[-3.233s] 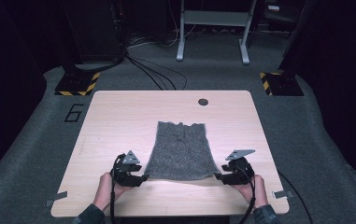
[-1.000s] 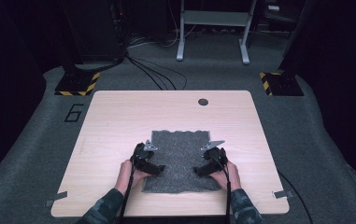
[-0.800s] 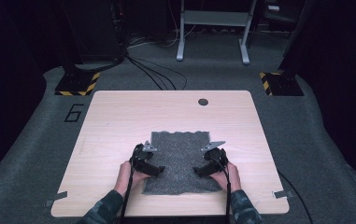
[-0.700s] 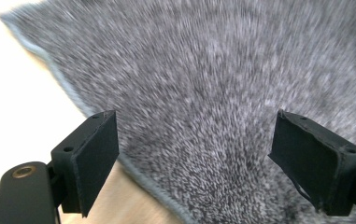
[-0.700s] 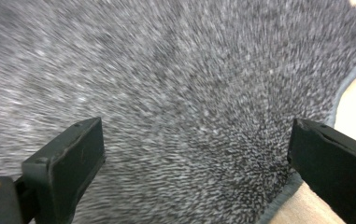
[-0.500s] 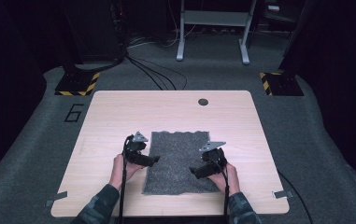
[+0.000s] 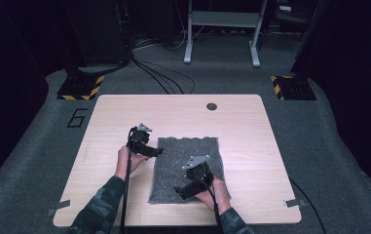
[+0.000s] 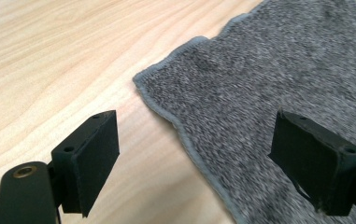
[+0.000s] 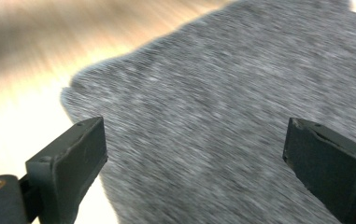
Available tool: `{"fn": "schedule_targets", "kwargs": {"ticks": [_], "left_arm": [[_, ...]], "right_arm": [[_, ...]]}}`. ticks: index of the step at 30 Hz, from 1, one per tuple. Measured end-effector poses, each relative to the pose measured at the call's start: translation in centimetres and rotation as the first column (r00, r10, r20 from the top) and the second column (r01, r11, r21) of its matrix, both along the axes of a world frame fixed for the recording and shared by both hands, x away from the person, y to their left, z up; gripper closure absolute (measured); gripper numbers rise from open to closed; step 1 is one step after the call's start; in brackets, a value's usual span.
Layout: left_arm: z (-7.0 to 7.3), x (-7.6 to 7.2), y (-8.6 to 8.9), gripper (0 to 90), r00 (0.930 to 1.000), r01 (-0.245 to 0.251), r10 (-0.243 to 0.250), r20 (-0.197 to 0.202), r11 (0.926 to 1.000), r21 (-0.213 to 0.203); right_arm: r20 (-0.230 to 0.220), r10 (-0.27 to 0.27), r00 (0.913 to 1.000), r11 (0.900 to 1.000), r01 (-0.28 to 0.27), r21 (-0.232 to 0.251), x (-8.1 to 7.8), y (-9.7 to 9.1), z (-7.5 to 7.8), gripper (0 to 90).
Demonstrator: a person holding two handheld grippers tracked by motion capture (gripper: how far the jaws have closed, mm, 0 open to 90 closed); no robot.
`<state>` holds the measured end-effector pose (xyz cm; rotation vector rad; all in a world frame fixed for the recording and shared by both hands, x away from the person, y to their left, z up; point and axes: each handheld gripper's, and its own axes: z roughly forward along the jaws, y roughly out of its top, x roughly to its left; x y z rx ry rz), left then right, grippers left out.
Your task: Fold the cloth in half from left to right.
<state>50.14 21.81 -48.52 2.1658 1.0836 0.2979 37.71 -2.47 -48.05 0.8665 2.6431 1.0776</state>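
Observation:
A grey knitted cloth (image 7: 193, 151) lies folded flat on the wooden table (image 7: 251, 146), near its front middle. My left gripper (image 7: 157, 152) hovers at the cloth's far left corner, pointing right. In the left gripper view that gripper (image 8: 203, 158) is open, with the hemmed edge of the cloth (image 8: 269, 79) running beneath the gap and nothing pinched. My right gripper (image 7: 179, 191) hangs over the cloth's near half, pointing left and toward the person. In the right gripper view it (image 9: 194, 158) is open above the blurred cloth (image 9: 222, 93), holding nothing.
A round dark cable hole (image 7: 211, 106) sits near the table's far edge. Grey tape tabs mark the near corners (image 7: 56, 208) (image 7: 292, 202). Around the table are carpet, cables (image 7: 163, 80), two yellow-and-black striped bases (image 7: 81, 88) and a metal stand (image 7: 222, 29).
The long cloth now lies folded to half its length. Over the last second both grippers left the cloth's middle: the left went outward to the far left corner, the right drew back toward the near edge.

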Motion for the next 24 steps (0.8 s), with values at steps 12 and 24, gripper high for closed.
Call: {"fn": "schedule_targets", "kwargs": {"ticks": [12,24], "left_arm": [[-1.4,3.0,-1.3,17.3,0.9991,-0.025,0.026,-0.034,0.9995,0.02],[-2.0,4.1,-2.2,30.8,0.9995,-0.025,0.026,-0.019,0.9989,0.038]], "right_arm": [[-0.012,0.138,0.9904,0.9898,-0.138,-0.034,-2.3,6.4,-1.1,20.4],[0.041,0.163,0.9857,0.9842,-0.16,-0.076,-3.7,9.7,-1.9,51.7]]}}
